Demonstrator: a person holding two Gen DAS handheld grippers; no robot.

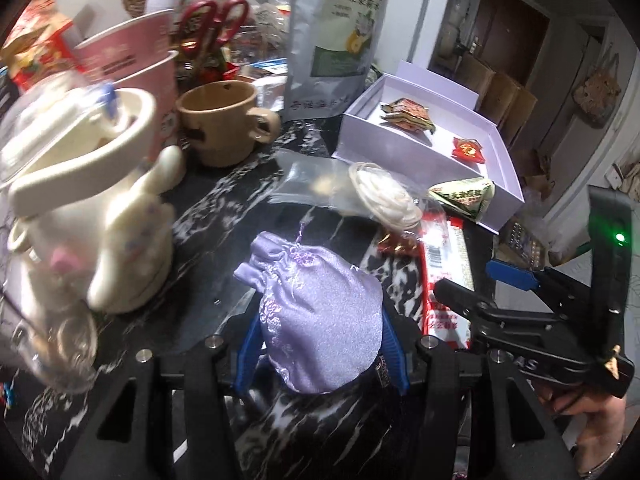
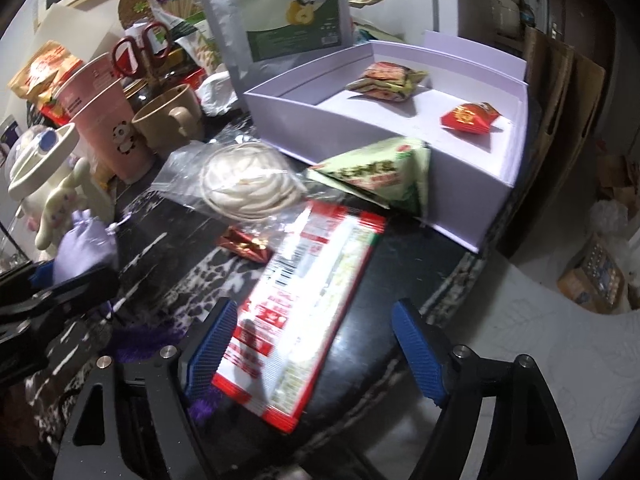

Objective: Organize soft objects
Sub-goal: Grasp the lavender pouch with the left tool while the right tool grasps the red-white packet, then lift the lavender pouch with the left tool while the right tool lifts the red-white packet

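A lilac satin drawstring pouch [image 1: 316, 312] sits between the blue pads of my left gripper [image 1: 320, 336], which is shut on it just above the dark marbled table. The same pouch [image 2: 84, 248] shows at the left of the right wrist view. My right gripper [image 2: 316, 340] stands open over a flat red-and-white snack packet [image 2: 304, 300] lying on the table; the left pad is close to the packet and the right pad is well apart from it. A white open box [image 2: 360, 132] behind holds a green-red packet [image 2: 384, 80] and a red sachet [image 2: 470, 118].
A green triangular packet [image 2: 380, 176] leans on the box front. A clear bag with coiled white cord [image 2: 248, 184] and a small red-gold candy [image 2: 244, 246] lie mid-table. A cream character mug [image 1: 92, 208], beige cup [image 1: 220, 120], pink cups [image 1: 132, 64] and silver pouch [image 1: 336, 28] crowd the left and back.
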